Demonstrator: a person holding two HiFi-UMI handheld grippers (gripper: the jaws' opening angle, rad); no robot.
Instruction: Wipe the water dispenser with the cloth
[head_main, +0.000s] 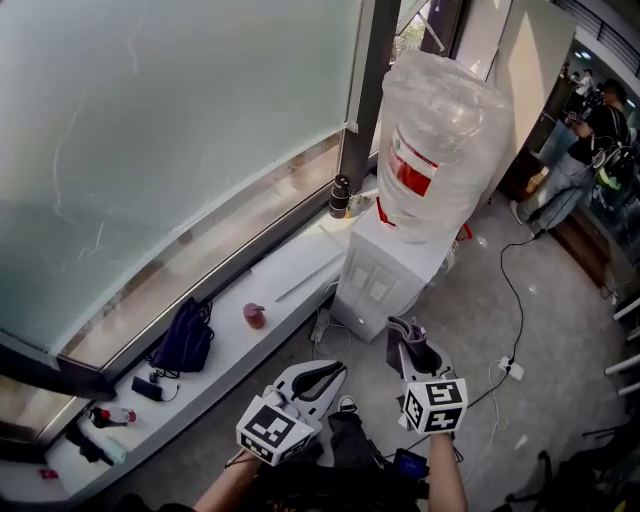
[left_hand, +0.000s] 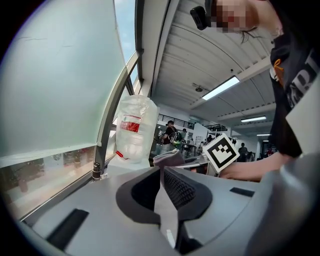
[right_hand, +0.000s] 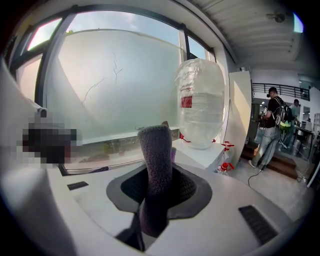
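right gripper view shows the right gripper (right_hand: 159, 192) with its jaws pressed on a grey cloth (right_hand: 156, 155), which stands up between them. the left gripper (left_hand: 163, 187) has its jaws closed together on nothing. the dispenser (head_main: 385, 270) stands by the window (head_main: 150, 130), ahead of both grippers and apart from the cloth.

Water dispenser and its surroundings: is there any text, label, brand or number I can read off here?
Nothing legible.
Red label on the water bottle: print too small to read.
Shirt, left gripper view: pale letters cut off, unreadable.
Marker cubes: square patterns, no words.
Cloth: plain.
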